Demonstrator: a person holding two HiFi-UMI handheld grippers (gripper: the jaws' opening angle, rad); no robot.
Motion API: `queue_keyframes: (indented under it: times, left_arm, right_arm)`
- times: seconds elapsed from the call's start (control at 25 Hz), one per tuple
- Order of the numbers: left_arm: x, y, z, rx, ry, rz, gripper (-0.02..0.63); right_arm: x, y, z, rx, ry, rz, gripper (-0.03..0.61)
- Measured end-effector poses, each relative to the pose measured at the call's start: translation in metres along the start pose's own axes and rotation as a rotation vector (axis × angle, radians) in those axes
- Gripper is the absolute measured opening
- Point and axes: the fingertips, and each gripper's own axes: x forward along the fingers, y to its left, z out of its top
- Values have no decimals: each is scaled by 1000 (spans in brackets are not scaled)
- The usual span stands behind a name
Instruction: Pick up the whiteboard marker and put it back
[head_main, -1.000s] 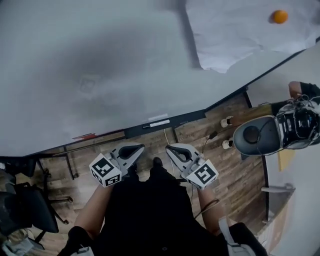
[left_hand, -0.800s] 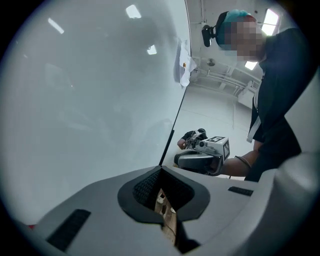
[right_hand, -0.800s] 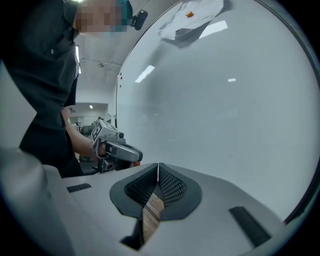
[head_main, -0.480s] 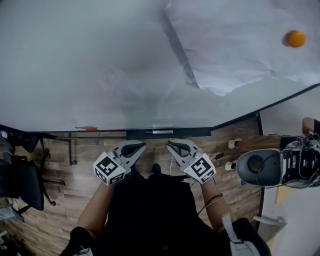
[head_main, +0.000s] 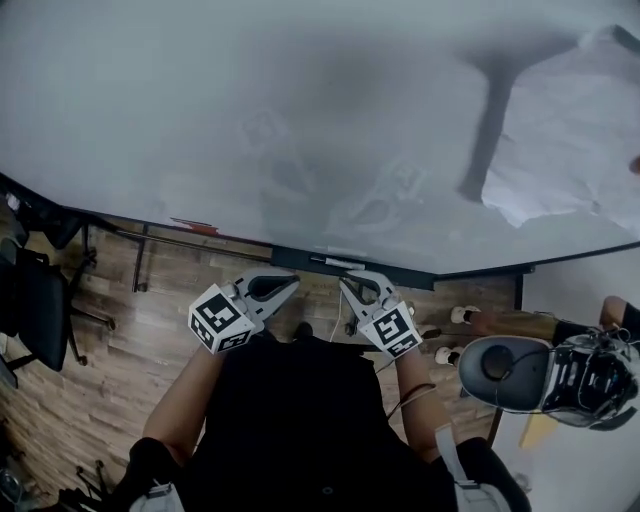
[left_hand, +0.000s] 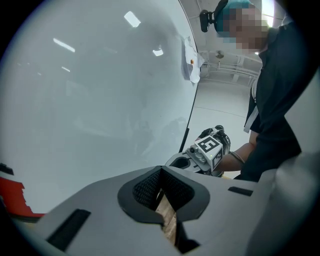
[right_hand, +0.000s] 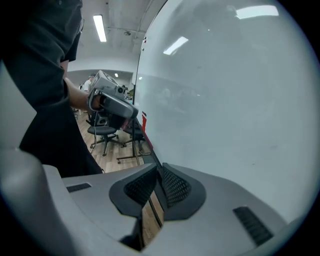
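Along the lower edge of the whiteboard (head_main: 250, 120), the whiteboard marker (head_main: 337, 262) lies flat on the dark tray (head_main: 290, 256). The left gripper (head_main: 288, 284) and right gripper (head_main: 350, 282) hover side by side just short of it over the wooden floor (head_main: 150, 300), each with its fingers pressed together and holding nothing.

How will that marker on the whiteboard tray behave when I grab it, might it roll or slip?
The marker shows as a slim pale stick lying along the tray, so it probably rolls if nudged. It's likely light and stiff. It may slip unless the right gripper, shut now, opens and closes squarely across it.
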Motion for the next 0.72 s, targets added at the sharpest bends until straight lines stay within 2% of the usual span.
queue_keyframes:
  times: [0.36, 0.6, 0.72]
  left_arm:
    - [6, 9, -2, 7, 33, 2, 8]
    - [8, 9, -1, 2, 33, -4, 8]
    - [9, 9, 0, -1, 34, -6, 8]
  right_arm:
    - [27, -6, -14, -99, 100, 5, 23]
    - [34, -8, -14, -113, 125, 10, 28]
    - [36, -9, -16, -117, 140, 16, 52]
